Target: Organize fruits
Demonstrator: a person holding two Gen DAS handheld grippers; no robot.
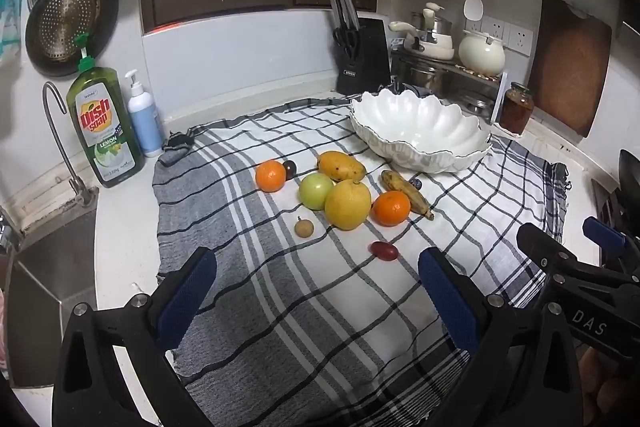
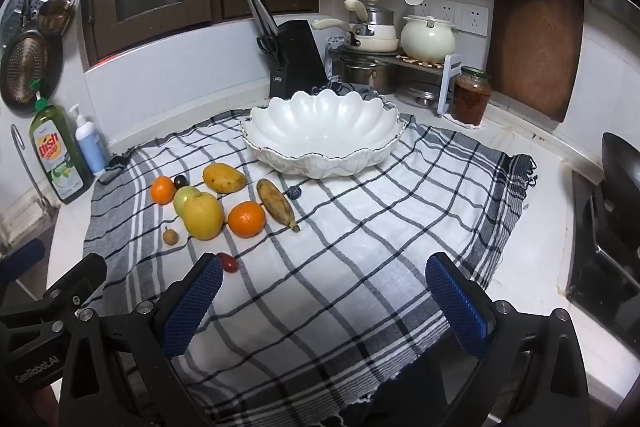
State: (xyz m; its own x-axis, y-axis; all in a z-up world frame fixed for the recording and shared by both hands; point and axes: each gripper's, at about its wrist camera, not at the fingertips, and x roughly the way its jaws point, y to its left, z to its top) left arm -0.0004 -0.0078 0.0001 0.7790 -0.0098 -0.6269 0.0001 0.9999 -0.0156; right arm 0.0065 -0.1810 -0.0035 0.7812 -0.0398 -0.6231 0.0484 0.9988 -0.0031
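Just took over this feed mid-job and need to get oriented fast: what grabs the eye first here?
The white scalloped bowl stands empty at the back of the checked cloth. In front of it, to the left, lies a cluster of fruit: a big yellow fruit, two oranges, a mango and a browned banana. Both grippers hang open near the cloth's front edge, holding nothing.
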